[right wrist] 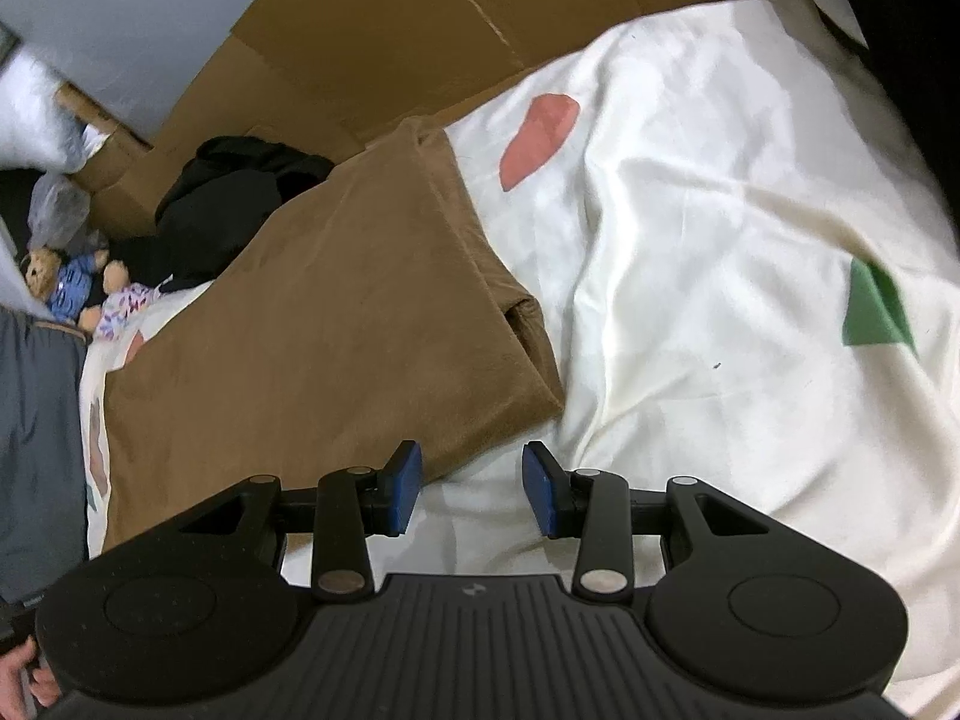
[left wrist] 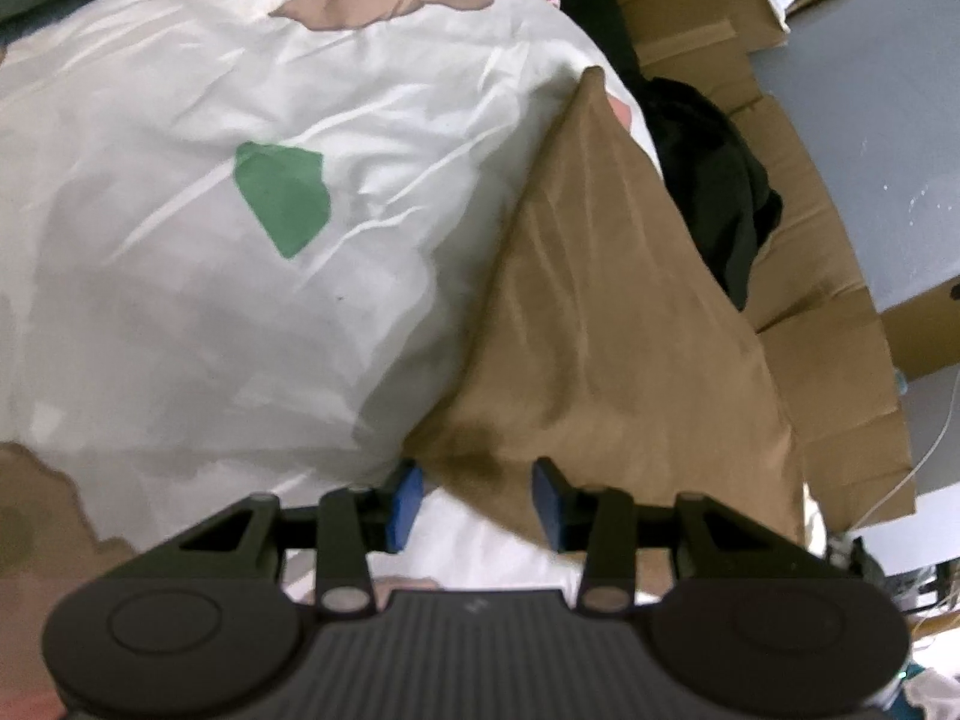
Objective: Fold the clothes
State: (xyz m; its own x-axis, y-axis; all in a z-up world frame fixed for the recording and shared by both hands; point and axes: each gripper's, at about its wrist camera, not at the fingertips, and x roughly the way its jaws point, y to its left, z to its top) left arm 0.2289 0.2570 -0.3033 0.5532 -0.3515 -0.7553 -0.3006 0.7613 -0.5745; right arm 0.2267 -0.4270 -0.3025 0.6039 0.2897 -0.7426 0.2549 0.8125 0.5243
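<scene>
Two grippers — left gripper (left wrist: 474, 501), right gripper (right wrist: 471, 489) — both spread wide, empty, over brown garment (right wrist: 336, 312), white sheet (right wrist: 690, 240).

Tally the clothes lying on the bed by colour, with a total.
Brown folded fabric garment: 1
Black crumpled garment: 1
Total: 2
Both lie on the white patterned bedsheet.

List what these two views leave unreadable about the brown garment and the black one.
- Brown garment: type unclear; near edge hidden by left gripper in left view.
- Its sleeve opening: inside dark, right view.
- Black garment: crumpled, shape unreadable; partly behind the brown one.
</scene>
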